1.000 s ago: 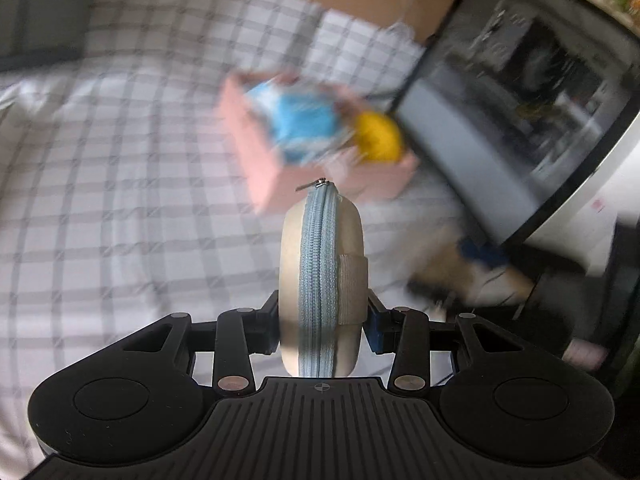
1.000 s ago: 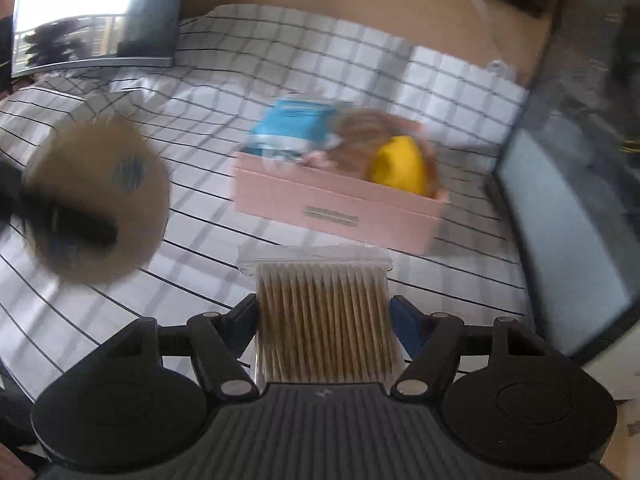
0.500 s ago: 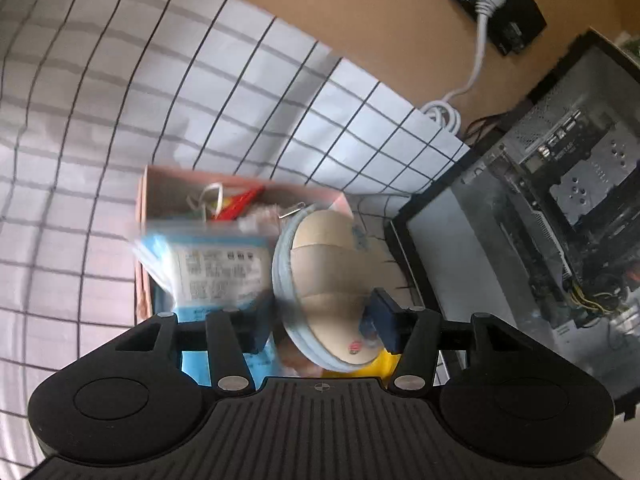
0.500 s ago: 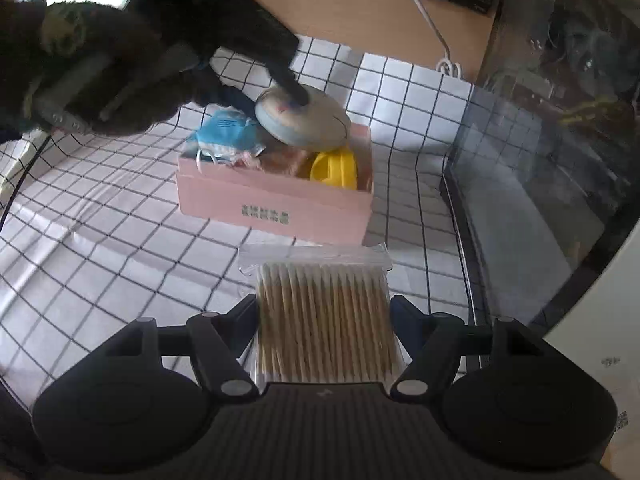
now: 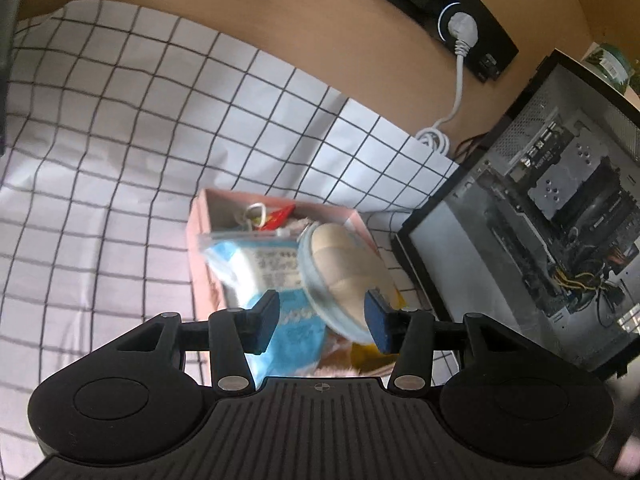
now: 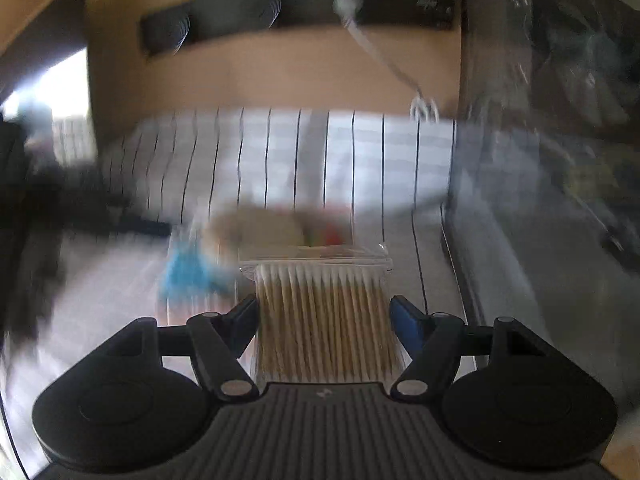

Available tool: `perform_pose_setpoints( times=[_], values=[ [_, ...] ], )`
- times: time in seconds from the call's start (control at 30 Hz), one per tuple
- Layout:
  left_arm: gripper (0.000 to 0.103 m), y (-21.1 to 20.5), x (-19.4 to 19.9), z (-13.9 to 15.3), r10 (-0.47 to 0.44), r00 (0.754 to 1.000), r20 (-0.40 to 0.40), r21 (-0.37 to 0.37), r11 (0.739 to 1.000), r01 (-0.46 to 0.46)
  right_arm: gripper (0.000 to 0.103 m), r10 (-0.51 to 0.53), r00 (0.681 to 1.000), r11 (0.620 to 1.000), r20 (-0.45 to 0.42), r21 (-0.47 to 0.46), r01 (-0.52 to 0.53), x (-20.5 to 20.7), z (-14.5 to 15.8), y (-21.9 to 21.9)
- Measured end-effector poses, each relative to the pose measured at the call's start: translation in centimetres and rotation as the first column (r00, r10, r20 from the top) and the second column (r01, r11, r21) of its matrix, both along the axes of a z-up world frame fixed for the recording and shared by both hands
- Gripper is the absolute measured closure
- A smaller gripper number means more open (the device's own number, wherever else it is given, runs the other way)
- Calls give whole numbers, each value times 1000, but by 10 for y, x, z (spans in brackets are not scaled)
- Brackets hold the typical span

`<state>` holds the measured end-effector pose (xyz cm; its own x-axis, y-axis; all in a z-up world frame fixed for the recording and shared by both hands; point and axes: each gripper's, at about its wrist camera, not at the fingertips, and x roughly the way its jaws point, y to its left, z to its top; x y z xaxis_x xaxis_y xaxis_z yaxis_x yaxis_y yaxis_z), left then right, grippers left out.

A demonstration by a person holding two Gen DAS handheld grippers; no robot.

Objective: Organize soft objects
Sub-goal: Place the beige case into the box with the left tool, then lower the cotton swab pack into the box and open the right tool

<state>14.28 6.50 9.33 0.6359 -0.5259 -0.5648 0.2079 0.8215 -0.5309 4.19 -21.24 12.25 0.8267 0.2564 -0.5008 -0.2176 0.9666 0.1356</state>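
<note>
Left wrist view, left to right. A white cloth with a black grid (image 5: 120, 128) covers the wooden desk (image 5: 320, 40). On it stands a pink box (image 5: 200, 248), open at the top. Inside, on the left, lies a blue-and-white plastic packet (image 5: 272, 272); behind it show a white cord loop and something red (image 5: 280, 216). To the right of the packet a round beige zipped pouch (image 5: 344, 264) lies tilted on the other contents, with something yellow (image 5: 364, 354) under its near edge.

The left gripper (image 5: 322, 314) hangs over the near end of the box. Its jaws have just been closing a little, yet they stand apart: the left finger (image 5: 264, 320) is clear of the pouch, over the packet, while the blue pad of the right finger sits at the pouch's near right edge. Whether that pad touches the pouch cannot be told. The gripper has no hold on it. Further right stands an open computer case (image 5: 560, 216); a white cable (image 5: 456, 92) runs up to a black power strip (image 5: 460, 16).

Right wrist view, heavily blurred. The right gripper (image 6: 324, 320) has its jaws wide, pressed against both sides of a clear bag of cotton swabs (image 6: 324, 312), tips pointing away. The bag sits in front of and above the pink box (image 6: 288, 232), whose contents appear only as beige and blue smears.
</note>
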Motion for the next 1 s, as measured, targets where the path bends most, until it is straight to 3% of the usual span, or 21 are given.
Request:
perform_pose_setpoints(
  times=[0.1, 0.23, 0.33, 0.4, 0.5, 0.6, 0.67, 0.83, 0.9, 1.0],
  values=[
    [52, 7, -15, -3, 13, 1000, -11, -8, 1000, -13, 32, -7, 1000, 994, 4, 107, 6, 54, 26, 6],
    [52, 9, -37, -14, -3, 1000, -29, -32, 999, 2, 32, -30, 998, 987, -57, 158, 39, 130, 27, 21],
    [52, 6, -55, -19, -40, 999, -33, 10, 999, 41, 33, -26, 981, 978, -193, 200, 66, 175, 0, 33],
    [52, 2, -67, -22, -77, 996, -34, 53, 995, 79, 34, -18, 947, 965, -320, 242, 100, 197, -26, 39],
    [52, -3, -82, -30, -123, 991, -47, 98, 987, 127, 34, -18, 940, 953, -341, 279, 119, 193, -43, 53],
    [52, -1, -86, -41, -137, 987, -79, 96, 985, 144, 33, -61, 960, 974, -273, 193, 116, 182, -42, 66],
    [52, 3, -87, -46, -122, 988, -97, 94, 987, 131, 24, -66, 963, 981, -260, 160, 110, 179, -41, 65],
    [52, 12, -90, -44, -95, 991, -90, 87, 991, 103, 22, -17, 965, 968, -261, 236, 81, 169, -29, 32],
    [52, 13, -92, -45, -91, 992, -91, 79, 992, 99, 20, 2, 978, 970, -209, 239, 49, 151, -20, 23],
    [52, 11, -94, -46, -93, 991, -96, 67, 993, 99, 20, 39, 994, 987, -105, 158, -22, 115, -5, 26]
  ],
)
